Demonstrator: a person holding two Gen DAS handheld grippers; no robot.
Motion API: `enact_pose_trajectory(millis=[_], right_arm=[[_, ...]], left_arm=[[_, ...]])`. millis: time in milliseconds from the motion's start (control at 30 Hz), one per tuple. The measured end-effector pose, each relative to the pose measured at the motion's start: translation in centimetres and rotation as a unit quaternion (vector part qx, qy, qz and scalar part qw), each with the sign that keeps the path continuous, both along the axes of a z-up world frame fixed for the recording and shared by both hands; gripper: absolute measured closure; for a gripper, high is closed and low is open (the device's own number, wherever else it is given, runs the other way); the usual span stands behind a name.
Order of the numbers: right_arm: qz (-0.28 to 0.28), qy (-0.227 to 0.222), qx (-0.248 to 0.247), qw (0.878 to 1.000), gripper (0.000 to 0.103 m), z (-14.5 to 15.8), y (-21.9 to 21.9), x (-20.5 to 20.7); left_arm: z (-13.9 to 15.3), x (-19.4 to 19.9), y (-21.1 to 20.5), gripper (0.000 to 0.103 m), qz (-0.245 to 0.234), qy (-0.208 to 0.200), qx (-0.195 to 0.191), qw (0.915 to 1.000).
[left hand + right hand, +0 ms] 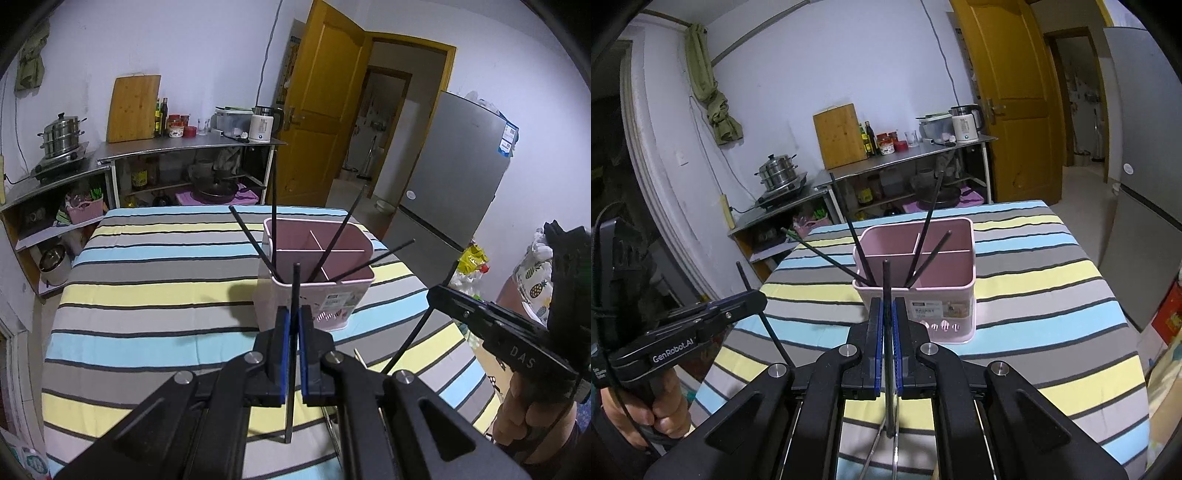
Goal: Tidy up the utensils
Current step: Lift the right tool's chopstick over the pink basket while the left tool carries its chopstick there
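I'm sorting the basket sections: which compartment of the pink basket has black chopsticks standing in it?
The long front compartment of the pink basket, nearest the camera: four black chopsticks lean out of it. Both rear compartments look empty.

Each camera sat on its own gripper and looked forward and downward along the two fingers, which filled the lower part of the picture. The left wrist view faced the pink basket (pixel 314 273) on the striped table (pixel 147 258) from close range, with the right gripper (pixel 439 295) at its right edge. The right wrist view faced the same basket (pixel 916 273) from slightly further right, with the left gripper (pixel 753 299) at its left edge. Both views shared the table, the basket, the steel counter (pixel 192 144) and the yellow door (pixel 325 92).
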State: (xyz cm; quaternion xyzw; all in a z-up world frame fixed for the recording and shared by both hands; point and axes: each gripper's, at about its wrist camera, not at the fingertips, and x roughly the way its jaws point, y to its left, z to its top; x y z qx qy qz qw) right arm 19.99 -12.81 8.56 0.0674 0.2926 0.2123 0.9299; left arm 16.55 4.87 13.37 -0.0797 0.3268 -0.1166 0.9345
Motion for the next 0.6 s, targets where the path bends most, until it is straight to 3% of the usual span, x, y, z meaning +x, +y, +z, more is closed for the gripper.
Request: enact_pose_trajectory(millis=[600], right_arm=[[0.001, -0.001, -0.017, 1.000, 0.099, 0.3, -0.8, -4.2]], left_arm=[[-0.8, -4.0, 0.3, 0.098, 0.009, 0.021, 0.007, 0.9997]])
